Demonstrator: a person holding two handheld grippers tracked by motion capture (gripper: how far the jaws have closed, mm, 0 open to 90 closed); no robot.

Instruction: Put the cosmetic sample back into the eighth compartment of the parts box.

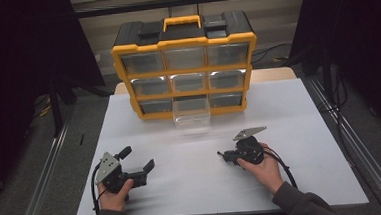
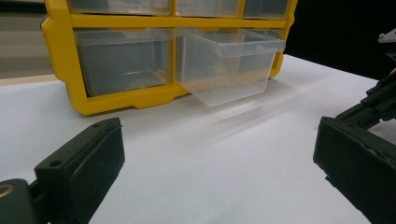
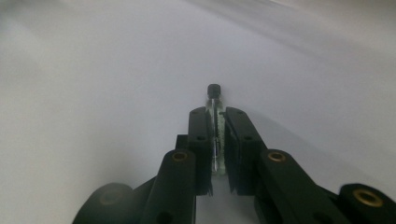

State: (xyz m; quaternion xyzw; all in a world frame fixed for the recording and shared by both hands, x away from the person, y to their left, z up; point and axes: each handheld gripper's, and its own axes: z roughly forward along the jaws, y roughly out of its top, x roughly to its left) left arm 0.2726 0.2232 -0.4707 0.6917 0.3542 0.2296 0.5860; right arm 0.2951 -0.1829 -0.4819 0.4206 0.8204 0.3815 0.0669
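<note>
We look down from above onto the table (image 1: 300, 131); both gripper views sit low, the left facing the organizer (image 2: 121, 100).

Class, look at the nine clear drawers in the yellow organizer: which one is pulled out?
The bottom middle drawer. It juts forward from the yellow organizer over the white table, while the other eight sit flush in their slots.

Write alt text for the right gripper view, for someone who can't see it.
Two black jaws of the right gripper are closed on a small clear vial with a black cap, which pokes out past the fingertips. Behind it lies the plain white table surface.
</note>
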